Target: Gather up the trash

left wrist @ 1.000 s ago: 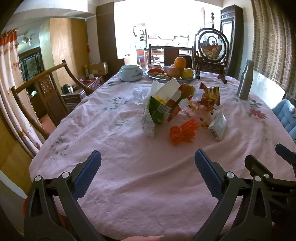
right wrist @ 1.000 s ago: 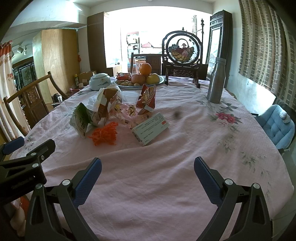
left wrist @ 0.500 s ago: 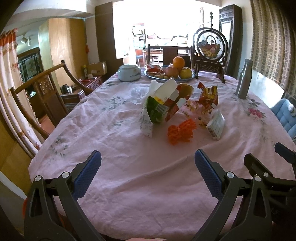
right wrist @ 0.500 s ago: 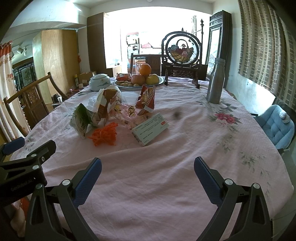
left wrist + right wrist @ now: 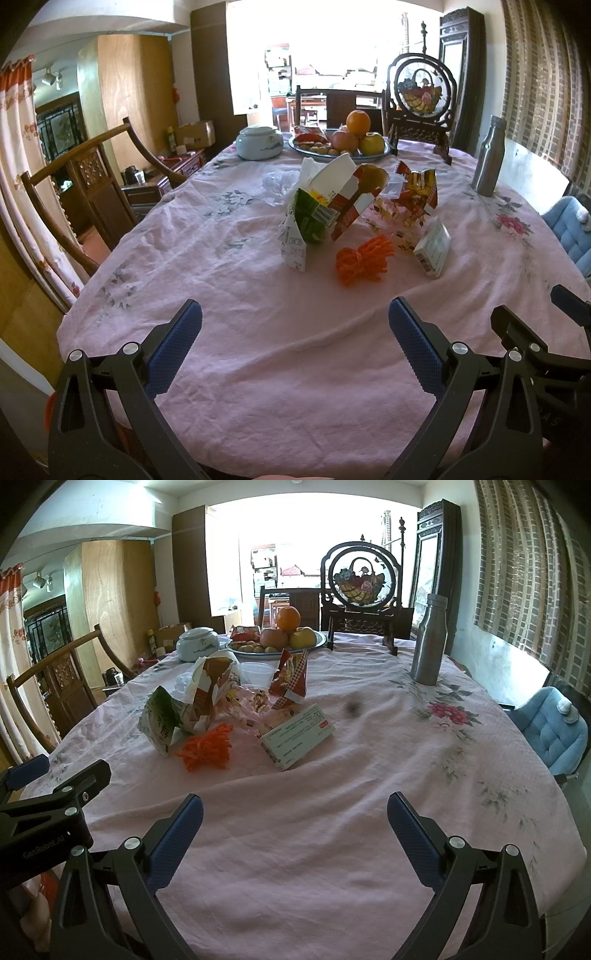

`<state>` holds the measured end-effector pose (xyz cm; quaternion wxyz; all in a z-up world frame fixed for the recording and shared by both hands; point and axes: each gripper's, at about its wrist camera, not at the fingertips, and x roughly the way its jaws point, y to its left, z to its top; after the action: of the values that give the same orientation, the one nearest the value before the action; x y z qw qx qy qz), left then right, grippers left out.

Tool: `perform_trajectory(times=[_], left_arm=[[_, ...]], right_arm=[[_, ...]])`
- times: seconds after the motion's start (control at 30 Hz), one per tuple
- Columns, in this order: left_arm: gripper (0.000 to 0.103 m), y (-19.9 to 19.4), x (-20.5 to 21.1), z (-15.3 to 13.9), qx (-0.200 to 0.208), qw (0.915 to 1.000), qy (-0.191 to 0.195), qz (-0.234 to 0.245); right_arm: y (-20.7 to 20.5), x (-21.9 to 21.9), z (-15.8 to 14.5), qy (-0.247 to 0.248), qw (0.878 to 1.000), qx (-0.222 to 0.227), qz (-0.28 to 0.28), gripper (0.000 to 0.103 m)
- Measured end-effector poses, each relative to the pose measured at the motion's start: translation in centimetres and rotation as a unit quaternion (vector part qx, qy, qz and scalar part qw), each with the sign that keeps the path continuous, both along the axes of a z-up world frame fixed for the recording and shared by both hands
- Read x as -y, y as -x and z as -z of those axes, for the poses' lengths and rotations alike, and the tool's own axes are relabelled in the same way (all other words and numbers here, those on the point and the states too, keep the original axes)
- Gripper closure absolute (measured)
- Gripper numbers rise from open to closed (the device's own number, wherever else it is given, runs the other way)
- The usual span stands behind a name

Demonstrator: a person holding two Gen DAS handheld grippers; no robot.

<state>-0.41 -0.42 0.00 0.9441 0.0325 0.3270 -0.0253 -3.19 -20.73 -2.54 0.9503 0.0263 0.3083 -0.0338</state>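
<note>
A heap of trash lies mid-table on the pink cloth: a green and white carton (image 5: 306,221) (image 5: 162,720), a red and white carton (image 5: 351,195) (image 5: 210,686), an orange plastic bundle (image 5: 364,260) (image 5: 208,747), a white medicine box (image 5: 434,243) (image 5: 299,734), a red snack wrapper (image 5: 421,192) (image 5: 290,679) and a clear plastic cup (image 5: 256,674). My left gripper (image 5: 295,341) is open and empty over the near table edge. My right gripper (image 5: 295,825) is open and empty, to the right of the left one. Both are well short of the trash.
A fruit plate (image 5: 382,152) (image 5: 321,642), a lidded ceramic pot (image 5: 258,142), a steel bottle (image 5: 430,644) and a framed ornament on a stand (image 5: 360,579) stand at the far end. A wooden chair (image 5: 77,184) is on the left, a blue cushioned seat (image 5: 554,731) on the right.
The left view has drifted slightly, so the trash sits a little higher and further left in it. The right gripper is almost still. Both stay open.
</note>
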Motion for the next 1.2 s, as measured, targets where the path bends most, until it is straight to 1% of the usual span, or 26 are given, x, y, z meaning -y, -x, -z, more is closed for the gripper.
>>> perform_trajectory(times=[1.2], left_arm=[[0.006, 0.09, 0.08, 0.14, 0.001, 1.0000, 0.000, -0.001]], right_arm=[[0.10, 0.25, -0.12, 0.001, 1.000, 0.001, 0.002, 0.005]])
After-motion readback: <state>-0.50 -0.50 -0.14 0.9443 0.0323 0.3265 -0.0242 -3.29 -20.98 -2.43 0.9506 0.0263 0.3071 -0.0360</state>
